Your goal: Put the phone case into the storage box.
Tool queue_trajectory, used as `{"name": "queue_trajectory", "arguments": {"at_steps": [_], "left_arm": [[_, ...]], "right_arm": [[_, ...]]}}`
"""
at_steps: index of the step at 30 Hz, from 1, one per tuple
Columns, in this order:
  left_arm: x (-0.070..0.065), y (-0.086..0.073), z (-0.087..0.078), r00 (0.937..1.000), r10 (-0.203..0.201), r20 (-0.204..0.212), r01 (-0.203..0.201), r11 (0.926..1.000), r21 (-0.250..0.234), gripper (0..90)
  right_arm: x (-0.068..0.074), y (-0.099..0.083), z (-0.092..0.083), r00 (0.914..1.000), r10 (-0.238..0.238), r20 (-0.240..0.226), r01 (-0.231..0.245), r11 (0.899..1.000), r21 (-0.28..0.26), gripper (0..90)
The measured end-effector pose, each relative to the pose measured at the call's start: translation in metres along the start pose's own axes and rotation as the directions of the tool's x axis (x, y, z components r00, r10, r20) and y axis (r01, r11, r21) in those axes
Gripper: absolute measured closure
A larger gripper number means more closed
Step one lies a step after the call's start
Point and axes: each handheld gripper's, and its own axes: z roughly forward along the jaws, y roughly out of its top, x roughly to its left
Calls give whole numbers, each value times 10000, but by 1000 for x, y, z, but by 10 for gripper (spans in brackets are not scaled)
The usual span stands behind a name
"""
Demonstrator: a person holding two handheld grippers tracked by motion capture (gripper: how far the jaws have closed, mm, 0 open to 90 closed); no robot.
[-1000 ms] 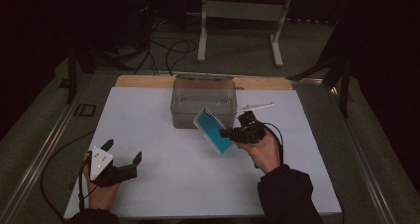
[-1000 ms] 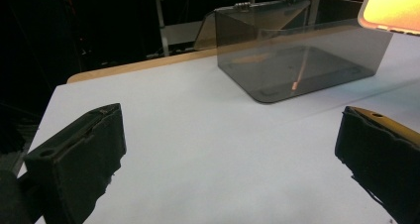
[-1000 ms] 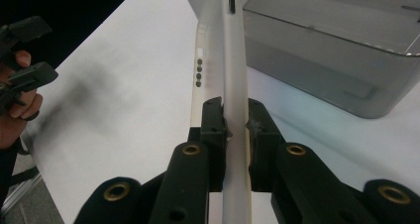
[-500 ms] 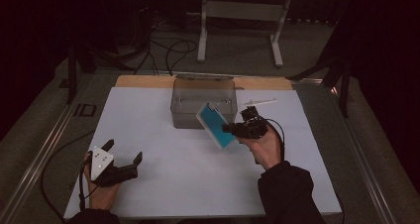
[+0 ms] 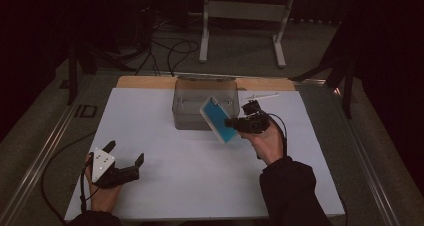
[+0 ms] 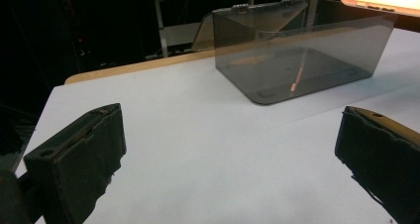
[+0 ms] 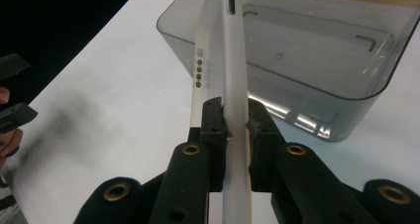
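Your right hand-held gripper is clamped on the edge of a phone, held tilted above the counter just in front of the clear grey box. The high view shows the phone's blue face; the right gripper view shows instead its pale side edge pinched between the 2 pads, with the box behind it. Your left hand-held gripper rests low near the counter's front left, jaws spread wide with nothing between them; the left gripper view shows the box with its lid open, and bare counter between the jaws
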Motion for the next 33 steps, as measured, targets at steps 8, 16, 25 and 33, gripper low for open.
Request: {"name": "queue_trajectory", "arguments": {"at_steps": [8, 16, 25, 33], "left_arm": [[0, 0, 0, 10000, 5, 2, -5, 10000, -4, 1], [0, 0, 0, 10000, -41, -18, 41, 10000, -49, 1], [0, 0, 0, 10000, -59, -29, 59, 10000, -71, 1], [0, 0, 0, 10000, -63, -28, 63, 10000, -77, 1]], "right_arm": [[-1, 10, -1, 9998, -6, 188, 7, 10000, -45, 813], [-3, 18, 0, 9990, 64, 443, -59, 9999, -121, 813], [-5, 27, 2, 9976, 117, 681, -104, 9998, -195, 813], [-8, 32, 4, 9964, 210, 823, -193, 9996, -216, 813]]}}
